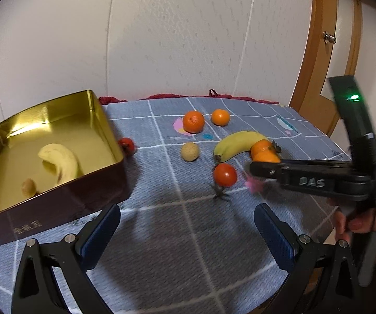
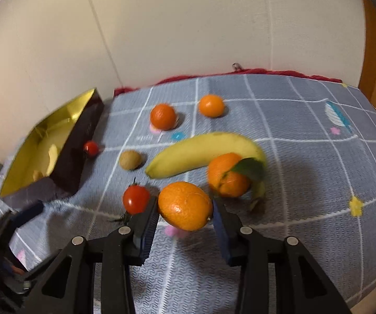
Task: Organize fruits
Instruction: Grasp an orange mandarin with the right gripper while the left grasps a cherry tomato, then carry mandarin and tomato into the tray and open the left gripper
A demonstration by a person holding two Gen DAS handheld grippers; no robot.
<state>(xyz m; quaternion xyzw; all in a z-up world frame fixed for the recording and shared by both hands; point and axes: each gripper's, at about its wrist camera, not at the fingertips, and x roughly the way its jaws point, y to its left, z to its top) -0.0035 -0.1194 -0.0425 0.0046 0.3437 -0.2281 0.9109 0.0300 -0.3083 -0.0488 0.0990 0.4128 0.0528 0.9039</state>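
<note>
My right gripper (image 2: 185,209) is shut on an orange (image 2: 185,205) near the front of the blue checked cloth (image 2: 305,157). In the left wrist view the right gripper (image 1: 266,168) reaches in from the right with that orange (image 1: 265,157). Behind it lie a leafed orange (image 2: 227,175), a banana (image 2: 201,151), a tomato (image 2: 135,198), a brown round fruit (image 2: 130,160) and two more oranges (image 2: 163,116) (image 2: 211,105). My left gripper (image 1: 188,235) stands open and empty beside a gold-lined tin box (image 1: 104,128), which holds a banana (image 1: 60,162) and a small brown fruit (image 1: 28,187).
A small tomato (image 1: 127,145) rests against the box's right wall. A white wall runs behind the table, and a wooden door frame (image 1: 316,52) stands at the right. A hand (image 1: 371,225) holds the right gripper. A red cloth (image 2: 266,72) lines the far edge.
</note>
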